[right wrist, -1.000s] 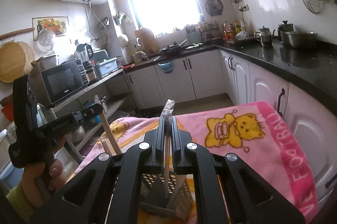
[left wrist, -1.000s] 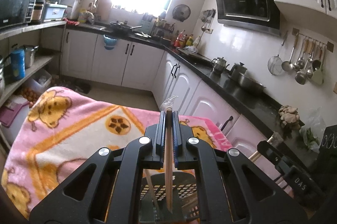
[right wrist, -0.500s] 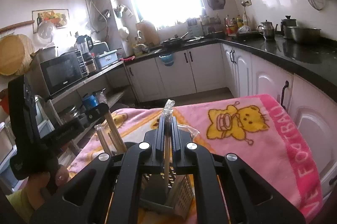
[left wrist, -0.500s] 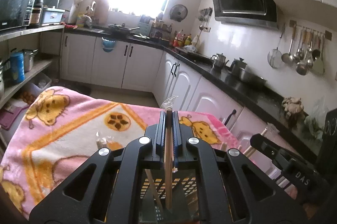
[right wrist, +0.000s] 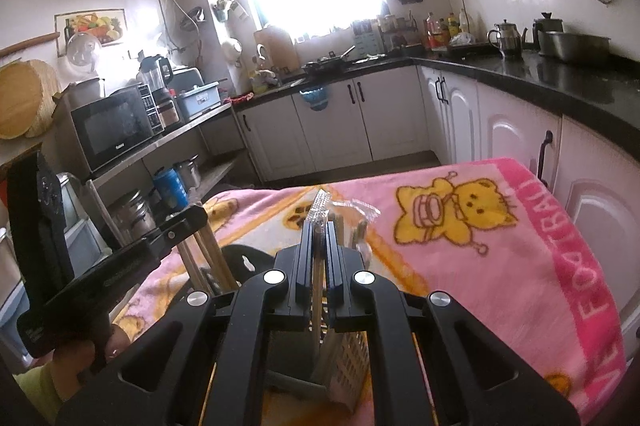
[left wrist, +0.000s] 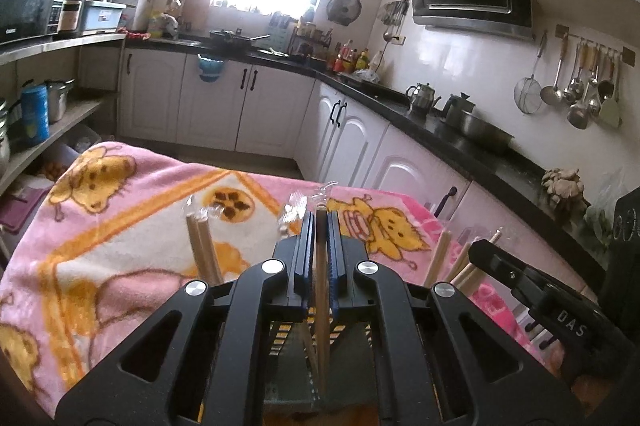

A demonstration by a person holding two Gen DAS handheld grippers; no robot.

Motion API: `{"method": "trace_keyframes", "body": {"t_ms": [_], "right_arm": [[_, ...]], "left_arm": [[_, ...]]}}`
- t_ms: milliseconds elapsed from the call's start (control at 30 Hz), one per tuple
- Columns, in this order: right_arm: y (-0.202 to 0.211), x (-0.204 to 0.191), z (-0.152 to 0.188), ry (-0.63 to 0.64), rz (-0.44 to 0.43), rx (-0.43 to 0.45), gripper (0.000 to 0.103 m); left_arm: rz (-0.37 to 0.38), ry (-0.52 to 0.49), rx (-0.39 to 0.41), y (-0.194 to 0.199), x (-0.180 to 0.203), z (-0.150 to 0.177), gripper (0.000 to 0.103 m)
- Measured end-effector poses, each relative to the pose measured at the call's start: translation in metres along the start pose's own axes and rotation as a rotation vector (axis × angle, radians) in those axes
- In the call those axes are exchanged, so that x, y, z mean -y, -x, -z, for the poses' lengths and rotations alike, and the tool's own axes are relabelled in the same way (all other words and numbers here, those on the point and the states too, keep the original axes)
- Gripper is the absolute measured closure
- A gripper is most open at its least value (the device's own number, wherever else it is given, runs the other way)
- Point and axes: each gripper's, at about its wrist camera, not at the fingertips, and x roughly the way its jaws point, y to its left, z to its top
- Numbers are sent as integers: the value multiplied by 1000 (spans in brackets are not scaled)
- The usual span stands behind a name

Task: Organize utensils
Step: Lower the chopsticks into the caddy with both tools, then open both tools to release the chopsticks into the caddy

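Observation:
My left gripper (left wrist: 320, 226) is shut on a pair of wooden chopsticks (left wrist: 321, 290) that hangs down into a slotted utensil holder (left wrist: 296, 354) on the pink blanket (left wrist: 120, 226). My right gripper (right wrist: 319, 230) is shut on wrapped chopsticks (right wrist: 317, 282) over the same holder (right wrist: 344, 366). More wrapped chopsticks (left wrist: 200, 246) stand in the holder to the left, others (left wrist: 444, 258) to the right. The left gripper's body (right wrist: 120, 266) shows in the right wrist view, the right gripper's body (left wrist: 540, 306) in the left wrist view.
The blanket (right wrist: 480, 246) covers a small table in a kitchen. White cabinets and a black counter (left wrist: 460, 137) run along the right. Shelves with a microwave (right wrist: 116, 129) and pots stand on the left. Ladles hang on the wall (left wrist: 580, 93).
Both grippers have dropped lower toward the holder with their chopsticks. More standing chopsticks have come into view beside the left gripper. Both stay shut.

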Motion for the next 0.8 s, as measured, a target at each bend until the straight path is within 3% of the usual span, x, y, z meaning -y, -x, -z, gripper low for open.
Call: {"method": "trace_keyframes", "body": {"t_ms": [433, 533, 600, 800], "right_arm": [[1, 8, 7, -28, 12, -19, 97], [3, 6, 7, -19, 12, -26, 94], [5, 5, 8, -21, 4, -32, 85], [11, 0, 9, -12, 7, -36, 79]], "left_arm": [[-5, 3, -31, 5, -5, 8, 98], [-5, 2, -40, 7, -5, 8, 86], [-11, 0, -41, 10, -6, 8, 79], [-19, 6, -44, 19, -10, 7, 73]]}}
